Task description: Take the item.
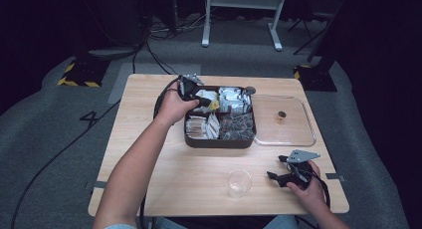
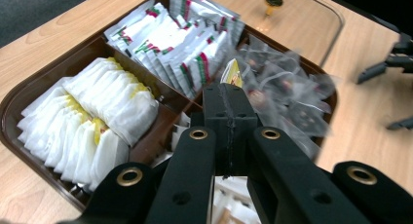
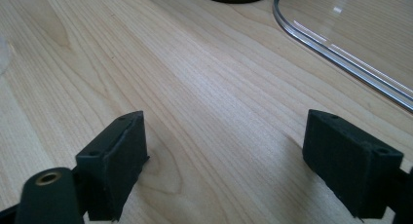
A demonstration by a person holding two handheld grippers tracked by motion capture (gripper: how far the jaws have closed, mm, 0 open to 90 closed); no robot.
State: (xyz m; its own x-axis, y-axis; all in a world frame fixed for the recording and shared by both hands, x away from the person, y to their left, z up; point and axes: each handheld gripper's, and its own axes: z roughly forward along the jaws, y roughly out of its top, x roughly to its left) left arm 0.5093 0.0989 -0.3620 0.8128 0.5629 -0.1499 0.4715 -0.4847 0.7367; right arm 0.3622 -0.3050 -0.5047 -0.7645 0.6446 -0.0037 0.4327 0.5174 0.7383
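Note:
A dark brown compartment tray [image 1: 219, 142] sits mid-table, packed with white sachets, red-and-green striped packets [image 2: 180, 44] and clear-wrapped bags [image 2: 292, 102]. My left gripper [image 1: 204, 102] hovers over the tray, shut on a small yellow-labelled sachet [image 2: 233, 74] that peeks out past its closed tips [image 2: 229, 92]. White tea bags with yellow tags [image 2: 97, 117] fill the compartment to its left. My right gripper [image 1: 277, 168] rests low over the bare wood near the front right edge, open, with nothing between its jaws [image 3: 224, 151].
A clear plastic lid [image 1: 298, 135] with a small dark knob [image 1: 281, 115] lies flat right of the tray; its rim [image 3: 341, 56] runs ahead of the right gripper. An empty clear cup [image 1: 239, 183] stands near the front edge, left of the right gripper.

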